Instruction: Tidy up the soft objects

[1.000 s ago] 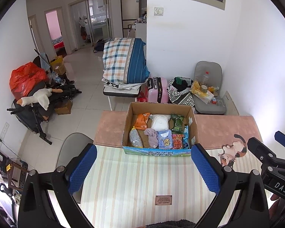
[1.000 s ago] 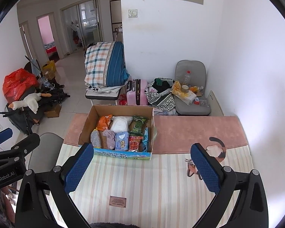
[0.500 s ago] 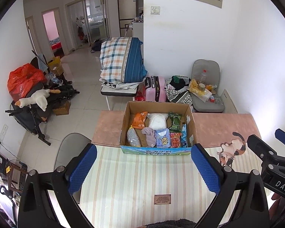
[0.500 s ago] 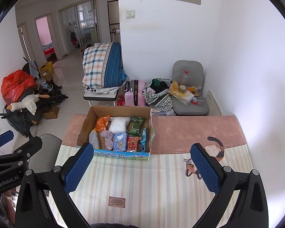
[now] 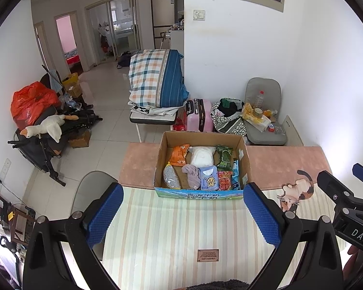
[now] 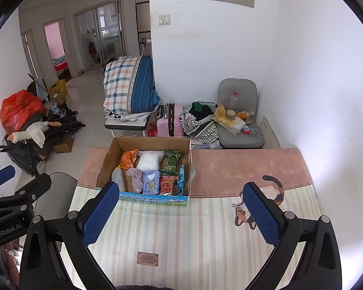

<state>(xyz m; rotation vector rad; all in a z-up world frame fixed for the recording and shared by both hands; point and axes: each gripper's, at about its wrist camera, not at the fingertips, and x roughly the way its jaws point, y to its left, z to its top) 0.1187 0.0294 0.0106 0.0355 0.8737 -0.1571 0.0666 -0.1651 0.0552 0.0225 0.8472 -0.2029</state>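
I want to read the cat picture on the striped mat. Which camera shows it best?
The left wrist view: there the cat picture shows whole, face and tail, beside the right gripper. In the right wrist view the cat picture is partly hidden behind a blue finger pad; only tail and head edge show.

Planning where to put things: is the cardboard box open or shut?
Open. The cardboard box has no lid over it, and the packets and white bundle inside show from above in both views.

One cardboard box (image 5: 200, 194), one pink suitcase (image 5: 200, 117), two claws.
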